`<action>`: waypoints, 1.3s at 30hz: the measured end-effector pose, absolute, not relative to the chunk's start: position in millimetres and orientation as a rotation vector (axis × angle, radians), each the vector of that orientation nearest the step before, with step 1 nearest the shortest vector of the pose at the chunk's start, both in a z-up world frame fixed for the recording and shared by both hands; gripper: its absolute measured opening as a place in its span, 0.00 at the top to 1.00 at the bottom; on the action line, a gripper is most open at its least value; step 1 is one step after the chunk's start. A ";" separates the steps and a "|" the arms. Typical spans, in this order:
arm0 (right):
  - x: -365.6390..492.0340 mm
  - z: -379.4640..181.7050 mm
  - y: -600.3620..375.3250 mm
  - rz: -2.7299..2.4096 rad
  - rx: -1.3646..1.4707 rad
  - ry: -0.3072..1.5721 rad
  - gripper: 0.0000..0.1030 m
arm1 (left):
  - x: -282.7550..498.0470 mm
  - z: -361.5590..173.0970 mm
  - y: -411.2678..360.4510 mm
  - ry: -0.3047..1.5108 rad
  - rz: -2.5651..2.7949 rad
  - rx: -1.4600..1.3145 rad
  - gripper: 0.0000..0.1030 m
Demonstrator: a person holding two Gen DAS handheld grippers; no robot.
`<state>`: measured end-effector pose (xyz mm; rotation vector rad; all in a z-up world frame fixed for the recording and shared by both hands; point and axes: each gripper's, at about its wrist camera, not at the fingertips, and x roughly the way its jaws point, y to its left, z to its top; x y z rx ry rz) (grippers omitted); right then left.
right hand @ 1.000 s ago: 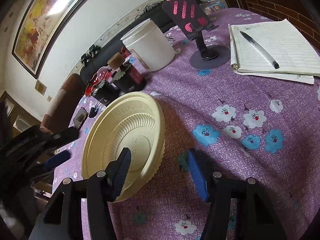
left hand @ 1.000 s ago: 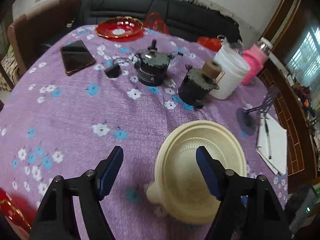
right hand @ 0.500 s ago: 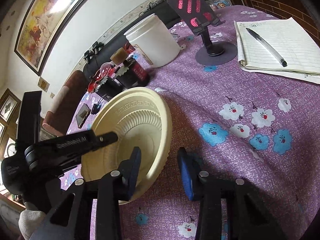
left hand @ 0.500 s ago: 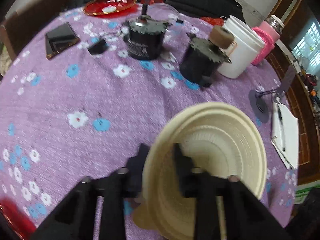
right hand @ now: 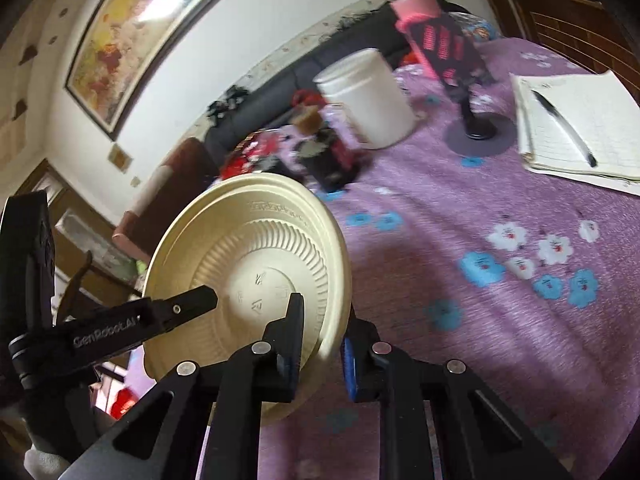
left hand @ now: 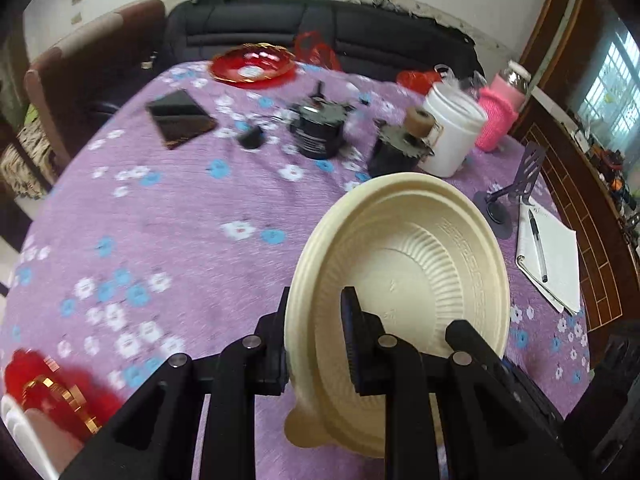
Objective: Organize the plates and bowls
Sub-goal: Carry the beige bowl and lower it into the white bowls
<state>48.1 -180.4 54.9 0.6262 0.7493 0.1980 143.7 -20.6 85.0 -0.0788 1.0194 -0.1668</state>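
One cream ribbed bowl (left hand: 416, 264) is held tilted above the purple floral tablecloth (left hand: 168, 232), its rim pinched by both claws: the left gripper (left hand: 316, 332), whose arm reads "GenRobot.AI", and the right gripper (right hand: 320, 344). Two red plates (left hand: 252, 65) (left hand: 52, 396), one white tub (left hand: 452, 136), one notebook (left hand: 554, 256) and one pen (left hand: 537, 246) lie around.

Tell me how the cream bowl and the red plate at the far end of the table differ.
The cream bowl is held up off the table and tilted, with the left gripper and the right gripper both clamped on its rim; the red plate lies flat on the table, untouched. The bowl is plain, deep and ribbed; the plate is shallow with a gold edge. Both are round.
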 end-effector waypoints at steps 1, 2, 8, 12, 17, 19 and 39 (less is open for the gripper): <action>44.4 59.8 -173.8 0.219 0.617 0.741 0.82 | 136.0 89.7 -11.4 1.009 -0.159 -0.082 0.80; 40.6 63.7 -167.6 0.239 0.607 0.735 0.82 | 130.1 93.3 -5.3 1.001 -0.154 -0.087 0.80; 21.3 80.7 -123.6 0.368 0.545 0.719 0.82 | 86.8 120.9 44.6 0.934 -0.104 -0.116 0.80; 1.6 101.6 -97.0 0.431 0.514 0.703 0.82 | 56.1 137.3 68.9 0.870 -0.071 -0.082 0.79; -25.6 129.5 -62.7 0.482 0.457 0.688 0.82 | 10.1 155.1 103.2 0.783 -0.051 -0.072 0.79; -33.8 136.1 -50.1 0.508 0.442 0.688 0.82 | -8.3 160.5 119.5 0.749 -0.024 -0.071 0.79; -64.1 115.7 87.4 0.568 0.242 0.812 0.81 | -65.1 114.6 251.9 0.789 0.132 -0.301 0.76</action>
